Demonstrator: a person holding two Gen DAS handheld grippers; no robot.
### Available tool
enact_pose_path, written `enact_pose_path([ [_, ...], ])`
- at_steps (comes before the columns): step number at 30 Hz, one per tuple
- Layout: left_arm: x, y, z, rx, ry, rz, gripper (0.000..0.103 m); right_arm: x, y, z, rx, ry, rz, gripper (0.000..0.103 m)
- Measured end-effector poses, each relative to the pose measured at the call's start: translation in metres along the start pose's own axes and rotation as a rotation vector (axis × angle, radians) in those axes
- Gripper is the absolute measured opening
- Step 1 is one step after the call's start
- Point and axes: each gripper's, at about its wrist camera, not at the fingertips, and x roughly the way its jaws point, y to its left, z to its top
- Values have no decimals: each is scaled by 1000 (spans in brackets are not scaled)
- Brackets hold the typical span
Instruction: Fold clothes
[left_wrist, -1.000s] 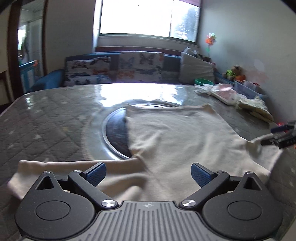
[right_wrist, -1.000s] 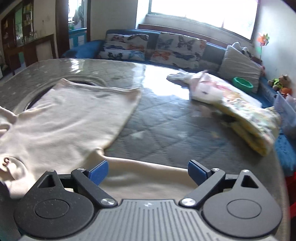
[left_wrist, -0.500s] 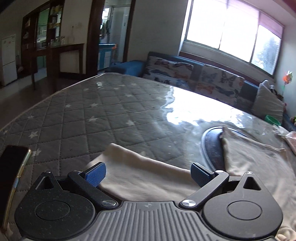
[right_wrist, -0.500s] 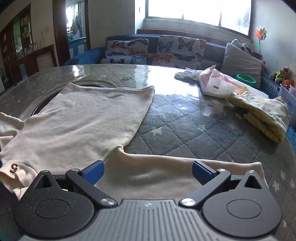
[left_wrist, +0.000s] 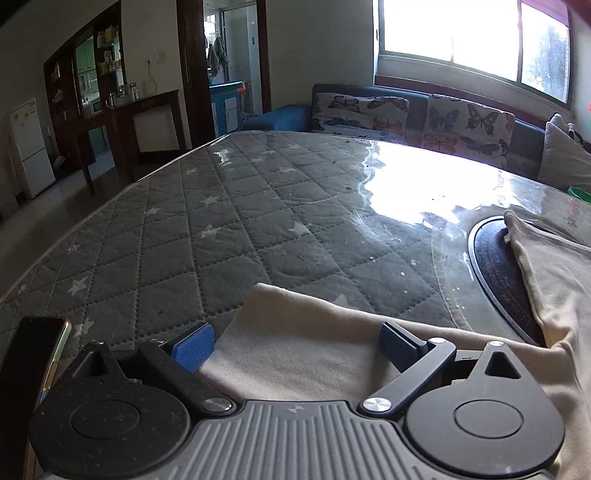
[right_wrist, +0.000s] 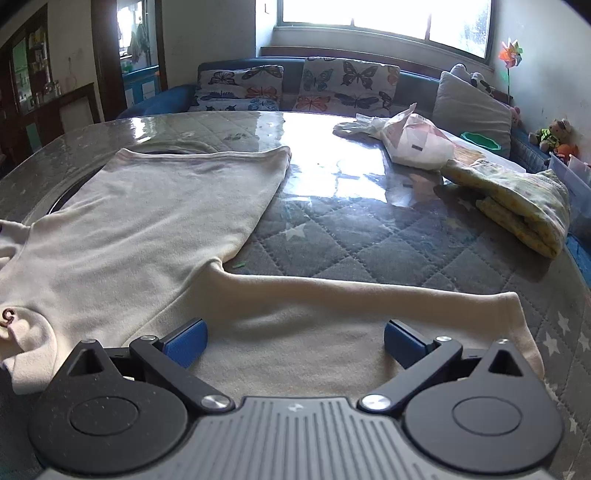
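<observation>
A cream long-sleeved top (right_wrist: 140, 221) lies flat on the quilted grey table, hem toward the sofa, collar at the near left. Its right sleeve (right_wrist: 332, 317) stretches toward the right, and my right gripper (right_wrist: 293, 341) hovers over that sleeve, open, blue pads wide apart. In the left wrist view the other sleeve (left_wrist: 295, 332) ends in a cuff near the left pad. My left gripper (left_wrist: 295, 347) is open above that cuff end, with the cloth under the gap and no pad pressing on it.
A dark phone (left_wrist: 33, 354) lies at the table's near left edge. A folded yellow garment (right_wrist: 517, 199) and a white plastic bag (right_wrist: 413, 144) sit at the right. A round dark inset (left_wrist: 498, 273) lies under the top. A sofa with butterfly cushions (right_wrist: 295, 85) stands behind.
The left wrist view has swung left from the top's body to the left sleeve's cuff end, bringing the phone into sight. The right gripper has stayed over the right sleeve, jaws slightly wider.
</observation>
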Motion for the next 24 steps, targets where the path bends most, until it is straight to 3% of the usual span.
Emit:
enact_pose_path([
  [11, 12, 3, 9, 60, -31, 9, 100, -6, 7, -2, -12, -5, -2, 103],
  [14, 13, -1, 12, 101, -37, 38, 100, -13, 16, 1, -37, -32, 22, 103],
  [19, -2, -13, 13, 132, -44, 16, 98, -26, 39, 6, -103, -79, 85, 103],
  [24, -39, -43, 15, 141, -72, -151, 99, -23, 61, 2, -178, -66, 124, 103],
])
